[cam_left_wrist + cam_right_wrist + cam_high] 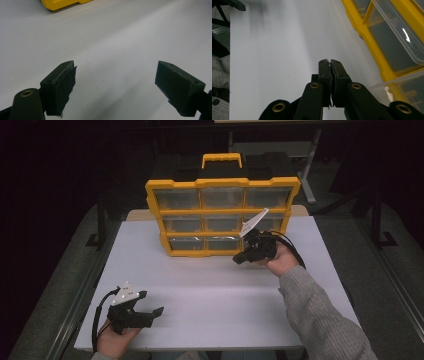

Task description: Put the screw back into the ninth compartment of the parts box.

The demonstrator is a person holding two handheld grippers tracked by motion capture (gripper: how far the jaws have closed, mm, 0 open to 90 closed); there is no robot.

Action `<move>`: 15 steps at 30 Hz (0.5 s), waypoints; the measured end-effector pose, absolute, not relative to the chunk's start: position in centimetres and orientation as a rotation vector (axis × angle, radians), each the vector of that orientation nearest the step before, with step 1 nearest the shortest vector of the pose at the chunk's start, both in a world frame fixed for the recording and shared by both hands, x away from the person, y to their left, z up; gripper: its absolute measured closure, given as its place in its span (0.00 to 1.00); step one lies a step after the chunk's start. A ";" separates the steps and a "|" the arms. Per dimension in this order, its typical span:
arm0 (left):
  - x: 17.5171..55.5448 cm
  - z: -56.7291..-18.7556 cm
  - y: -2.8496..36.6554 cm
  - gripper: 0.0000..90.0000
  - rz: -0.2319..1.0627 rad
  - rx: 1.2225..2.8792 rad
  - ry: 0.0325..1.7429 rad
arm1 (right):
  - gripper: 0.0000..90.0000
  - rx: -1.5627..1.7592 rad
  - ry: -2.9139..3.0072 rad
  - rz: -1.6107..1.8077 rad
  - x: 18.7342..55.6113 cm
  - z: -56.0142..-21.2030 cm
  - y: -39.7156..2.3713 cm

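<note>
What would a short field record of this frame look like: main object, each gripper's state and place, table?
main object: yellow parts organizer, upright at the table's far side, clear drawers facing the person
right gripper: jaws shut, nothing between them, by the organizer's lower right drawers
left gripper: jaws open, nothing between them, over the near left of the table
table: white top

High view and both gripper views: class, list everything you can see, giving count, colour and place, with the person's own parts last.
Organiser case: one, yellow frame with clear drawers and a yellow handle, standing upright at the table's far edge.
Table: one, white, under everything.
Left claw: one, black with a grey plate, near left corner, jaws wide apart, nothing between them.
Right claw: one, black, by the case's lower right corner, jaws shut, nothing held.
Hands: two, left, right.
Sleeve: one, grey knit, right forearm.
</note>
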State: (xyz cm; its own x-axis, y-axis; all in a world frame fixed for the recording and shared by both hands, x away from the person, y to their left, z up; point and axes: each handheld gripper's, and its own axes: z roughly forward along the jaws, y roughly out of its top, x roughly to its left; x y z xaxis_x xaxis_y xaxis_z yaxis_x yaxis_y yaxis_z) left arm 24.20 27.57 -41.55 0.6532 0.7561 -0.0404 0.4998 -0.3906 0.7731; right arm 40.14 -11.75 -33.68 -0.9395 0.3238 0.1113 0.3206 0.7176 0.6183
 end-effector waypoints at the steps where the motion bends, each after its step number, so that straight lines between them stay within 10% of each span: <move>1: 24.2 -41.6 27.6 0.18 0.409 2.072 0.972 | 0.96 0.553 2.907 1.040 40.1 -33.6 -11.8; 15: 24.2 -41.5 27.6 0.18 0.414 2.079 0.967 | 0.96 0.613 2.885 1.031 40.8 -33.2 -13.2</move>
